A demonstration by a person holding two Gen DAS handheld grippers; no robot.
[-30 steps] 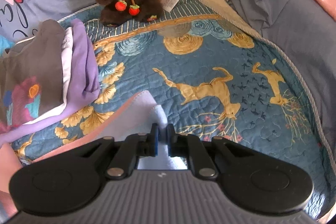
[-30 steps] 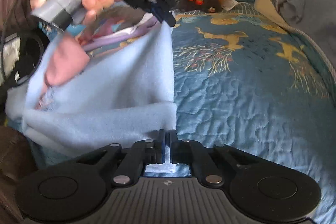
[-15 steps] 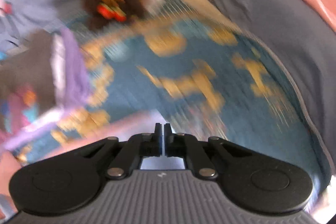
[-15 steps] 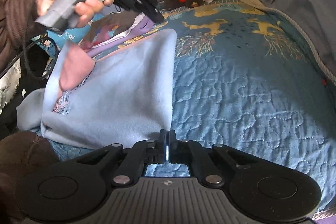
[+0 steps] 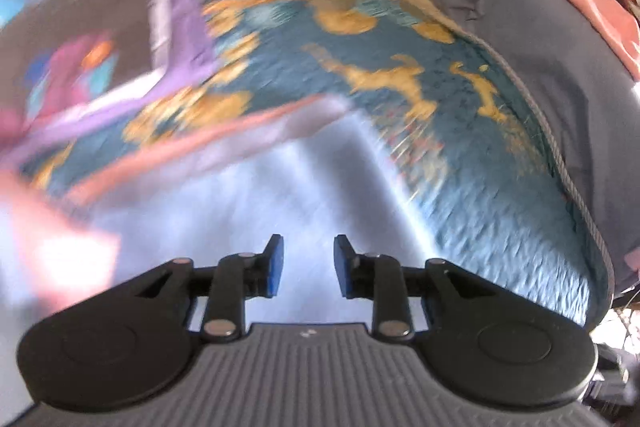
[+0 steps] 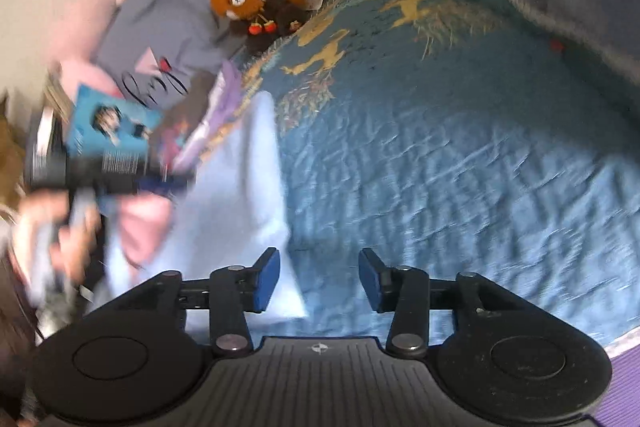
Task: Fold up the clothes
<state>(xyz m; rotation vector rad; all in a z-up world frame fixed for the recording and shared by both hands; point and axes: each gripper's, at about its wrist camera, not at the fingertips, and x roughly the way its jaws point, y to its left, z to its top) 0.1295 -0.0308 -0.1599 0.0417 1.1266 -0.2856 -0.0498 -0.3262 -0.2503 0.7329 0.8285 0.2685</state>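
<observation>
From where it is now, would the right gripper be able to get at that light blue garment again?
Probably yes. The right gripper is opening with nothing between its pads, and the light blue garment lies on the quilt just beside its left finger, with nothing over that edge.
</observation>
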